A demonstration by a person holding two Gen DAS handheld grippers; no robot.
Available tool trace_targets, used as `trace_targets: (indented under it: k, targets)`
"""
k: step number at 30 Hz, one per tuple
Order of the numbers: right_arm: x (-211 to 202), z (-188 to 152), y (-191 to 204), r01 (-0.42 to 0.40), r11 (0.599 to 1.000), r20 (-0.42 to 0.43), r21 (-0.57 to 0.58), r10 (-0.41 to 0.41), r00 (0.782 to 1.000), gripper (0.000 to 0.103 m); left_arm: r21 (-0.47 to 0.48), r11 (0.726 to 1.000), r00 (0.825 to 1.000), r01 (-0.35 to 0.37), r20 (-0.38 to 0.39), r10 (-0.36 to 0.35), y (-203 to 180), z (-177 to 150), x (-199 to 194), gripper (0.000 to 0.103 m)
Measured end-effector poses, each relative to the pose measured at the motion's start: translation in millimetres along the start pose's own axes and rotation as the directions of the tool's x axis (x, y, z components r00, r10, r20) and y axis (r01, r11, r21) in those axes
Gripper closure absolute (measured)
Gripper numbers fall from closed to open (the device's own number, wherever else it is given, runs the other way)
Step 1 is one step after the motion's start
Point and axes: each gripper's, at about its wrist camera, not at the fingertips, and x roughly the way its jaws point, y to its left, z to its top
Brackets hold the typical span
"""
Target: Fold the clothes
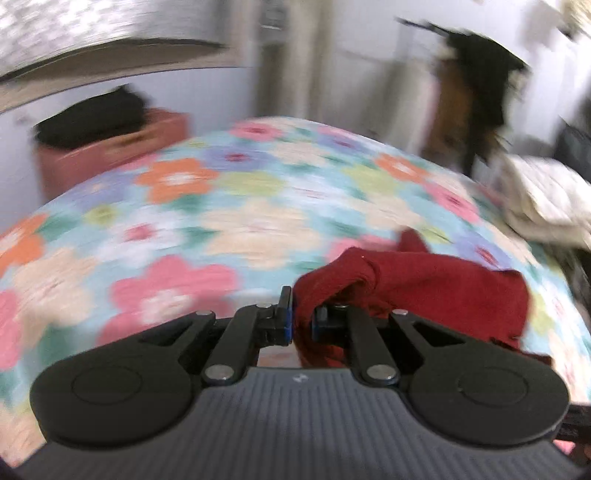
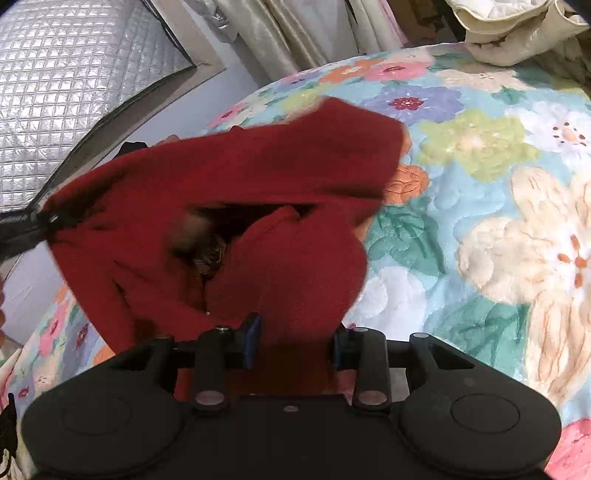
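I see the dark red garment [image 2: 229,173] as soft, matt, fuzzy cloth. Under it the flower-printed quilted bedspread [image 2: 480,155] looks plush, with stitched relief. My right hand-held gripper [image 2: 293,345] is matt black plastic with dull metal pins and blue pads. The silver quilted panel [image 2: 74,81] shines like foil. The cream bedding [image 2: 517,29] looks soft.

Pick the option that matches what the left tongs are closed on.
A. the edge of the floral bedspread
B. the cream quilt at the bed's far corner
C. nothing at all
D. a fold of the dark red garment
D: in the left wrist view the left tongs are pinched shut on a bunched fold of the dark red garment, which trails off over the floral bedspread.
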Motion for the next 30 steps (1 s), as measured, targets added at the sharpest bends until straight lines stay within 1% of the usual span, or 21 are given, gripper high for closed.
trace_targets:
  k: [1,3,5,6,8,9,11,12,13,14,15,17,18,19,20,21,22,24,26,29,30]
  targets:
    - [0,0,3,0.001,1.0,0.001,-0.002,-0.001,1.0,0.059,-0.049,0.999,1.0,-0.024,0.006,0.024,15,-6,-6,0.095]
    - [0,-1,7,-0.002,1.0,0.005,-0.013,0.002,1.0,0.058,-0.136,0.988,0.997,-0.073,0.015,0.075,41,-23,-17,0.095]
    - [0,-2,11,0.005,1.0,0.004,-0.03,-0.005,1.0,0.058,-0.186,0.974,0.991,-0.13,0.011,0.134,62,-43,-26,0.095]
    - [1,-3,12,0.009,0.999,0.003,-0.039,-0.009,1.0,0.057,-0.174,0.973,0.988,-0.151,-0.008,0.152,68,-53,-25,0.095]
    - [1,-4,16,0.018,0.998,0.001,-0.056,-0.018,1.0,0.055,-0.117,0.976,0.982,-0.184,-0.071,0.176,74,-73,-17,0.095]
    - [2,-4,16,0.02,0.998,0.001,-0.057,-0.02,1.0,0.055,-0.094,0.978,0.979,-0.185,-0.109,0.174,76,-82,-11,0.095]
    - [3,-4,15,0.028,0.998,-0.001,-0.05,-0.028,1.0,0.055,-0.078,0.981,0.975,-0.175,-0.155,0.162,79,-95,-5,0.095]
    - [3,-4,16,0.035,0.998,0.004,-0.058,-0.035,0.999,0.057,-0.083,0.981,0.974,-0.173,-0.163,0.158,80,-99,-4,0.095]
    - [2,-4,16,0.042,0.997,0.009,-0.068,-0.042,0.999,0.075,-0.093,0.981,0.974,-0.173,-0.163,0.157,82,-102,-3,0.095]
    - [1,-4,19,0.049,0.994,0.014,-0.097,-0.048,0.999,0.09,-0.103,0.98,0.974,-0.173,-0.163,0.155,83,-104,-2,0.095]
    - [-2,-3,25,0.07,0.987,0.029,-0.144,-0.067,0.997,0.09,-0.111,0.978,0.975,-0.174,-0.159,0.155,85,-106,-2,0.095]
    - [-15,1,40,0.159,0.951,0.097,-0.265,-0.138,0.986,0.091,-0.13,0.975,0.976,-0.18,-0.148,0.16,87,-105,-4,0.095]
    - [-21,6,47,0.213,0.925,0.137,-0.315,-0.177,0.975,0.091,-0.139,0.973,0.975,-0.186,-0.144,0.166,88,-104,-6,0.095]
    - [-28,12,49,0.258,0.905,0.171,-0.338,-0.211,0.962,0.091,-0.147,0.969,0.973,-0.201,-0.143,0.18,89,-104,-7,0.095]
    - [-34,19,50,0.301,0.886,0.202,-0.353,-0.242,0.949,0.09,-0.155,0.964,0.97,-0.216,-0.144,0.194,92,-104,-7,0.095]
    - [-40,27,48,0.335,0.877,0.224,-0.346,-0.269,0.937,0.09,-0.168,0.961,0.969,-0.219,-0.149,0.195,95,-104,-7,0.095]
    - [-45,34,44,0.365,0.87,0.244,-0.331,-0.295,0.924,0.09,-0.184,0.959,0.97,-0.215,-0.158,0.187,99,-105,-6,0.095]
    - [-52,45,31,0.405,0.865,0.256,-0.295,-0.336,0.906,0.09,-0.195,0.958,0.968,-0.21,-0.177,0.176,102,-108,-3,0.095]
    - [-54,49,18,0.423,0.864,0.252,-0.273,-0.36,0.898,0.09,-0.17,0.965,0.968,-0.202,-0.187,0.169,99,-108,-3,0.095]
    - [-52,51,10,0.417,0.866,0.239,-0.277,-0.358,0.903,0.09,-0.132,0.975,0.968,-0.179,-0.201,0.151,88,-102,-13,0.092]
    - [-51,51,10,0.412,0.865,0.235,-0.287,-0.353,0.906,0.09,-0.129,0.977,0.968,-0.17,-0.207,0.141,85,-99,-17,0.083]
